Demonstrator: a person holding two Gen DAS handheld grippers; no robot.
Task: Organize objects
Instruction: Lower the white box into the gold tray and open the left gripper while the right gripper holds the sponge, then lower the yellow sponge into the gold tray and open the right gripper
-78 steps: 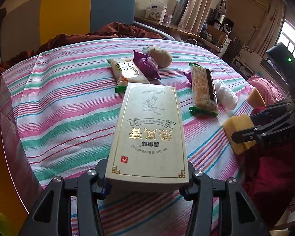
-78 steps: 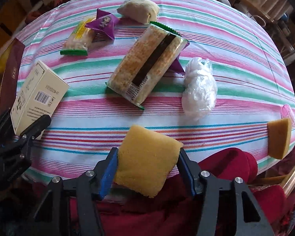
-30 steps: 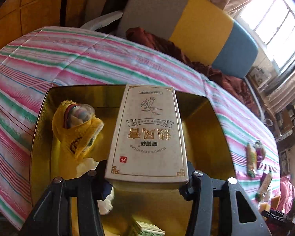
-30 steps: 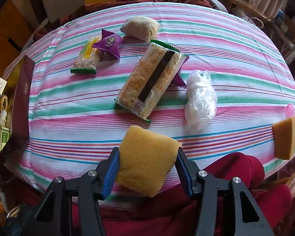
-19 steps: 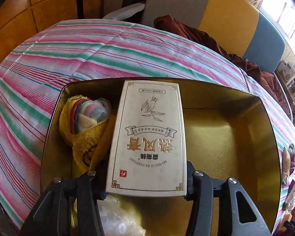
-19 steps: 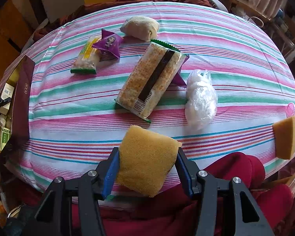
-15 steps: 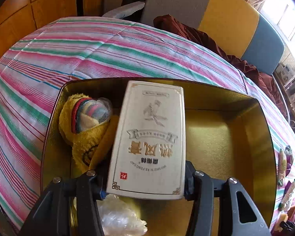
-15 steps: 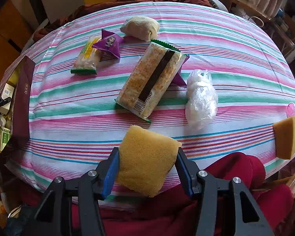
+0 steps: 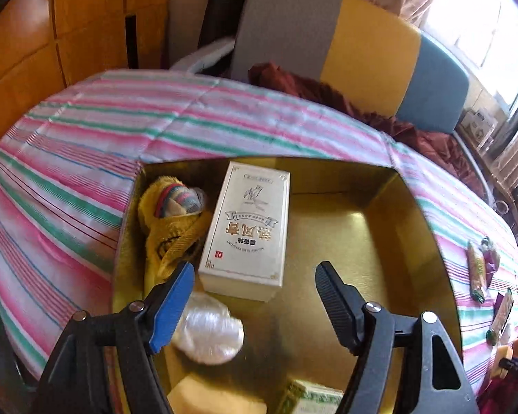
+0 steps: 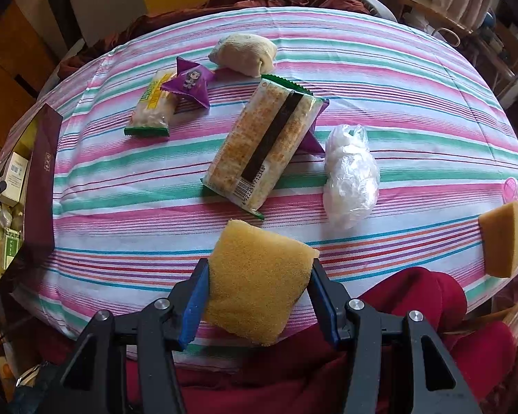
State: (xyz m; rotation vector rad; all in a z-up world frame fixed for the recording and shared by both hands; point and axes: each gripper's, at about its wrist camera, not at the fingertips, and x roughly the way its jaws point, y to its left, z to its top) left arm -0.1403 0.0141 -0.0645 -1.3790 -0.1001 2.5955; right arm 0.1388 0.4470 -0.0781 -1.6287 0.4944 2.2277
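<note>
A cream tea carton (image 9: 247, 233) lies flat inside the gold-lined box (image 9: 411, 207), next to a yellow knitted bundle (image 9: 171, 214). My left gripper (image 9: 253, 284) hovers just behind the carton; its jaws are opening and nothing sits between them. The same box (image 10: 39, 169), maroon outside, shows at the left edge of the right wrist view. My right gripper (image 10: 257, 288) is shut on a yellow sponge (image 10: 257, 279) held over the near edge of the striped table (image 10: 121, 227).
The box also holds a clear plastic wad (image 9: 209, 327), a yellow sponge (image 9: 217, 398) and a green packet (image 9: 310, 398). On the striped cloth lie a cracker pack (image 10: 264, 148), a plastic bag (image 10: 350, 177), a purple sachet (image 10: 190, 81), a snack pack (image 10: 153, 107), a rolled cloth (image 10: 245, 53) and another sponge (image 10: 502, 239).
The left jaws spread and let go of the tea carton, which now lies in the box. The left gripper drew back from it. The right gripper and its sponge stayed still.
</note>
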